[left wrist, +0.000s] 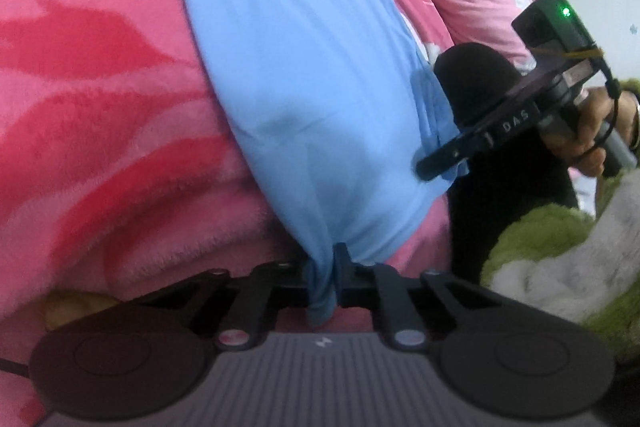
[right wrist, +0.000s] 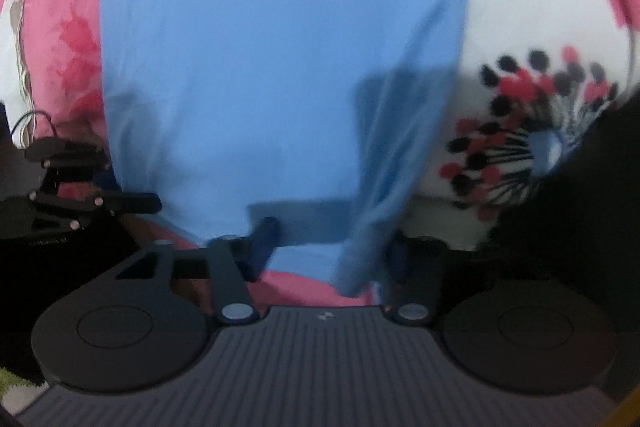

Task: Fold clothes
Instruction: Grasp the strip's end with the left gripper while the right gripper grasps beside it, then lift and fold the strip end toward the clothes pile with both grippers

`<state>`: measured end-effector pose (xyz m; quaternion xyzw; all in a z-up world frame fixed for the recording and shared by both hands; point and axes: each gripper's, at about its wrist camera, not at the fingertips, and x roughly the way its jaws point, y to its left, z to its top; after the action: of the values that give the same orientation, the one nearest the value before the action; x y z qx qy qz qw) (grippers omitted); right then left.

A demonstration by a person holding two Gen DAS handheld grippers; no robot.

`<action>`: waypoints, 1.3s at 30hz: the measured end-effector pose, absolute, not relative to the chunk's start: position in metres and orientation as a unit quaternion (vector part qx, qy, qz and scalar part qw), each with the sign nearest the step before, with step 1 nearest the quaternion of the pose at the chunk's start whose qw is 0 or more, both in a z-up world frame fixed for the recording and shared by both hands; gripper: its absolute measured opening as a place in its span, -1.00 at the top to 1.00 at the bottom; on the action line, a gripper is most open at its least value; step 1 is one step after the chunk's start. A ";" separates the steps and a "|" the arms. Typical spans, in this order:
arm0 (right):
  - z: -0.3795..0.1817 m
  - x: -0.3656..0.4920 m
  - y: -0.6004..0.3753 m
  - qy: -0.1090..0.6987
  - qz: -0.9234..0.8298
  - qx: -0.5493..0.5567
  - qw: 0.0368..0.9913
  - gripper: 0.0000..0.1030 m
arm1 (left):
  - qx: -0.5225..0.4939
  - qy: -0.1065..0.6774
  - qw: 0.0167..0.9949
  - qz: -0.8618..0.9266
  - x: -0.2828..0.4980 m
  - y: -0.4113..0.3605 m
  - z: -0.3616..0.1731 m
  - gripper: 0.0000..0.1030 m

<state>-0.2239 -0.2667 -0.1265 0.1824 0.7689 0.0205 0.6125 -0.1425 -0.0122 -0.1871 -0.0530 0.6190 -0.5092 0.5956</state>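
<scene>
Where it lies stretched over the pink and red blanket [left wrist: 100,131], the light blue garment [left wrist: 304,75] is gathered at its near end into a bunch pinched tight between the closed jaws of the left hand-held gripper [left wrist: 325,273]. The right hand-held gripper [right wrist: 326,247] stands partly open with the cloth's other edge hanging between its fingers; whether they press it is unclear. A hand [left wrist: 588,131] holds it, beside green fleece [left wrist: 540,243].

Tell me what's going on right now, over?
Left claw shut on blue garment. Right claw open around its other corner. Garment lies on the pink blanket. Nothing blocking.
</scene>
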 end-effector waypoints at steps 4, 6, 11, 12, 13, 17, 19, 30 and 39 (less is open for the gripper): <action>-0.112 -0.231 -0.270 0.751 0.035 0.180 0.634 0.86 | -0.029 0.604 0.606 -0.516 -0.144 -0.011 -0.178 0.93; -0.102 -0.233 -0.273 0.737 0.043 0.188 0.648 0.87 | -0.024 0.598 0.610 -0.519 -0.143 -0.009 -0.173 0.93; -0.076 -0.244 -0.299 0.676 0.055 0.256 0.688 0.88 | -0.060 0.577 0.633 -0.512 -0.117 0.014 -0.150 0.93; -0.070 -0.244 -0.305 0.660 0.056 0.272 0.698 0.88 | -0.075 0.571 0.641 -0.508 -0.109 0.019 -0.143 0.93; -0.065 -0.245 -0.308 0.644 0.056 0.284 0.708 0.88 | -0.090 0.564 0.648 -0.504 -0.100 0.023 -0.137 0.93; -0.045 -0.227 -0.326 0.573 0.064 0.328 0.748 0.88 | -0.165 0.526 0.682 -0.481 -0.053 0.034 -0.114 0.93; -0.036 -0.211 -0.339 0.537 0.070 0.344 0.767 0.88 | -0.187 0.504 0.703 -0.465 -0.027 0.031 -0.105 0.93; -0.031 -0.053 -0.392 0.392 0.085 0.373 0.837 0.88 | -0.311 0.436 0.763 -0.363 0.130 -0.029 -0.117 0.93; -0.072 0.035 -0.424 0.359 0.077 0.423 0.828 0.88 | -0.368 0.430 0.756 -0.329 0.203 -0.038 -0.154 0.93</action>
<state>0.0348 -0.4241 -0.0716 0.4230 0.3592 0.0772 0.8283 0.2035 -0.0380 -0.1544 -0.3681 0.4300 -0.3294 0.7557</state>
